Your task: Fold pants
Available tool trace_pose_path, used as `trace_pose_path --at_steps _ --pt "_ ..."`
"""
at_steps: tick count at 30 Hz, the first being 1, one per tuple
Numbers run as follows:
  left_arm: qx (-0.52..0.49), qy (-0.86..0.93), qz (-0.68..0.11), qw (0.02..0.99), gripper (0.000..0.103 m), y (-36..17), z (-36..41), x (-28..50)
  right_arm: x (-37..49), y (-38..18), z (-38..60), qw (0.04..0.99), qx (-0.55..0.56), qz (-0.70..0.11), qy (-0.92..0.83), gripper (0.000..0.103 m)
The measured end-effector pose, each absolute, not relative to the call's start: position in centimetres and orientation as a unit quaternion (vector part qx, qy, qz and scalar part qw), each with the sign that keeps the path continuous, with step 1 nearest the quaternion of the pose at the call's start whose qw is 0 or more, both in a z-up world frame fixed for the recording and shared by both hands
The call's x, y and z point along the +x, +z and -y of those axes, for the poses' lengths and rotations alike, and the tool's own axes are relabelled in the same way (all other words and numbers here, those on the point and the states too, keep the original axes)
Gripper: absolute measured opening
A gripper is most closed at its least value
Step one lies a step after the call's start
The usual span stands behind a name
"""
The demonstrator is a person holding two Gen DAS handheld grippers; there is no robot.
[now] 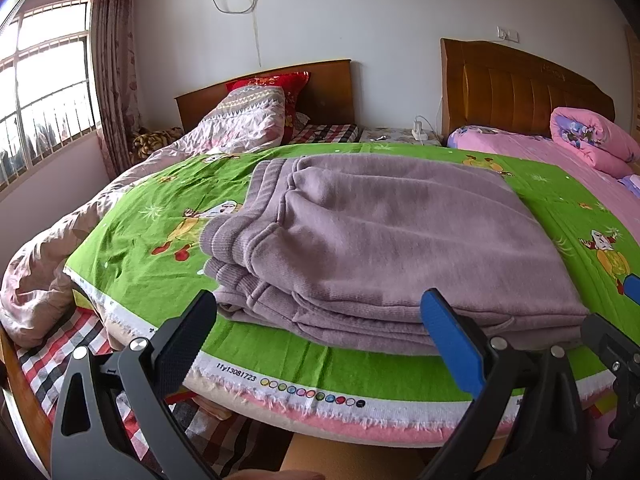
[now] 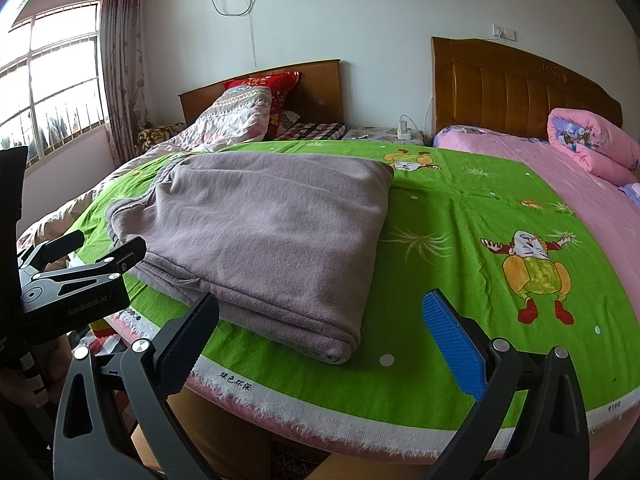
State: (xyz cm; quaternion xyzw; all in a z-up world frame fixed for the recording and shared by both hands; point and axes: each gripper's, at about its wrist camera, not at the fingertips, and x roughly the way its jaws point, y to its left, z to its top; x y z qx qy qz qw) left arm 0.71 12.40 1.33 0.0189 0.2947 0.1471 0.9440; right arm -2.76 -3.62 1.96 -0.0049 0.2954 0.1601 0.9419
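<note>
- Left wrist view: the left gripper (image 1: pixel 322 334) has its fingers wide apart and empty at the near edge of the folded mauve pants (image 1: pixel 384 248), which lie stacked on a green cartoon-print sheet (image 1: pixel 132 248). A rumpled pink quilt (image 1: pixel 52 264) lies at the left; the right gripper's frame shows at the right edge.
- Right wrist view: the right gripper (image 2: pixel 326 334) is spread open too, holding nothing, by the pants' (image 2: pixel 264 232) near right corner. The left gripper's body (image 2: pixel 72 280) is just left of the pants; a rolled pink quilt (image 2: pixel 592 148) lies by the headboard (image 2: pixel 516 88).

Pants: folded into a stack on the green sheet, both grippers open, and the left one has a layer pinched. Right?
Not quite. The left wrist view shows the left gripper open, holding nothing. The folded pants do lie on the green sheet; the right gripper is open too.
</note>
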Motion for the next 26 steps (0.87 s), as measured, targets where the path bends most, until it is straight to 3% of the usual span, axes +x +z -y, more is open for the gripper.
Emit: trace_pose_path --at_steps 26 --pt "0.025 0.156 -0.286 0.945 0.102 1.32 -12.25 0.39 -2.83 1.93 3.53 0.942 -0.004 -0.295 0.16 0.099"
